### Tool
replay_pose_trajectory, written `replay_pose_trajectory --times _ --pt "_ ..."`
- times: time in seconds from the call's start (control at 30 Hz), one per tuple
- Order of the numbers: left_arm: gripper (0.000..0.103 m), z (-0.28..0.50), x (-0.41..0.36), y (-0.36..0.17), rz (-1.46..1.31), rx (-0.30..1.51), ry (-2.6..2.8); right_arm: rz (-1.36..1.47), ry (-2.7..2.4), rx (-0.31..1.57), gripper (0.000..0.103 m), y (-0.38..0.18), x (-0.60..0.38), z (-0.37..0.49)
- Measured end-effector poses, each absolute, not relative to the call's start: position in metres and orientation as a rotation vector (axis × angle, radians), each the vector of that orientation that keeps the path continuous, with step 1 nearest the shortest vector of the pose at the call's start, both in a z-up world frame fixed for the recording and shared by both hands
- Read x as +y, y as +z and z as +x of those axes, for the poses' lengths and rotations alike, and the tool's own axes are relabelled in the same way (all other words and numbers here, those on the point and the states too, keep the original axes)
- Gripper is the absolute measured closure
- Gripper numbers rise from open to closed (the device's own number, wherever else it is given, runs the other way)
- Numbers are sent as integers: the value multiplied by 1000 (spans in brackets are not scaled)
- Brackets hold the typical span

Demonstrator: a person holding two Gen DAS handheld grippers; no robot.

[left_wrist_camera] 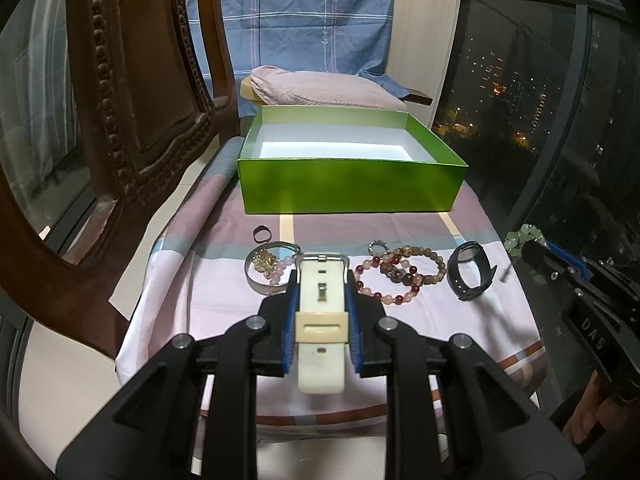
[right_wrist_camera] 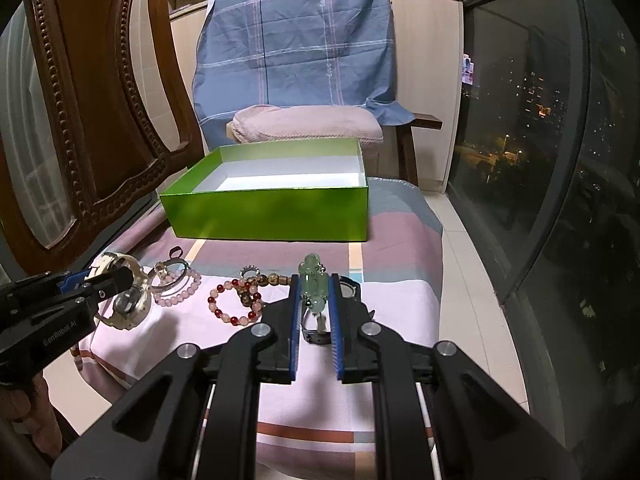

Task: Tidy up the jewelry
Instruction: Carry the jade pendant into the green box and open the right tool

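My left gripper [left_wrist_camera: 322, 280] is shut on the strap of a cream watch [left_wrist_camera: 321, 320], held above the cloth; the same left gripper [right_wrist_camera: 116, 280] and cream watch [right_wrist_camera: 124, 304] show at the left of the right wrist view. Between the pads of my right gripper [right_wrist_camera: 315, 280], which is shut, sits a pale green bead bracelet [right_wrist_camera: 314, 286]; that green bracelet [left_wrist_camera: 524, 238] also appears at the right edge of the left wrist view. An open green box [left_wrist_camera: 352, 184] with a white inside stands behind the jewelry and holds nothing; the box [right_wrist_camera: 272, 216] is also seen from the right.
On the striped cloth [left_wrist_camera: 224, 292] lie a silver bangle [left_wrist_camera: 260, 276] with pink beads, a small dark ring [left_wrist_camera: 262, 235], red and brown bead bracelets [left_wrist_camera: 400, 276] and a black watch [left_wrist_camera: 470, 276]. A carved wooden chair [left_wrist_camera: 132, 120] stands at the left. A window is at the right.
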State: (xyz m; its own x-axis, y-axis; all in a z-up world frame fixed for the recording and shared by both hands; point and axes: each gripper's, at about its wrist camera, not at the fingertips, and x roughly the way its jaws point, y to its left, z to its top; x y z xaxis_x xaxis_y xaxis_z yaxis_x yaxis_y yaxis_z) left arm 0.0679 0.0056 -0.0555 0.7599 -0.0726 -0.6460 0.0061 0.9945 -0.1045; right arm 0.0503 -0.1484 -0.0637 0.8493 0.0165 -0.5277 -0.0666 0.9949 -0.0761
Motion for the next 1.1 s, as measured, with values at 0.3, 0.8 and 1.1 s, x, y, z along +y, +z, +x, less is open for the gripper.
replay_pose_trajectory --times 0.3,0.8,1.1 --pt "82 68 12 -53 -110 696 -42 2 134 580 89 -41 -148 86" --pt "82 68 23 -48 -130 708 -47 139 -23 546 38 15 -165 250" --pt "82 75 12 -54 -98 733 -58 310 -60 490 22 -40 -223 76"
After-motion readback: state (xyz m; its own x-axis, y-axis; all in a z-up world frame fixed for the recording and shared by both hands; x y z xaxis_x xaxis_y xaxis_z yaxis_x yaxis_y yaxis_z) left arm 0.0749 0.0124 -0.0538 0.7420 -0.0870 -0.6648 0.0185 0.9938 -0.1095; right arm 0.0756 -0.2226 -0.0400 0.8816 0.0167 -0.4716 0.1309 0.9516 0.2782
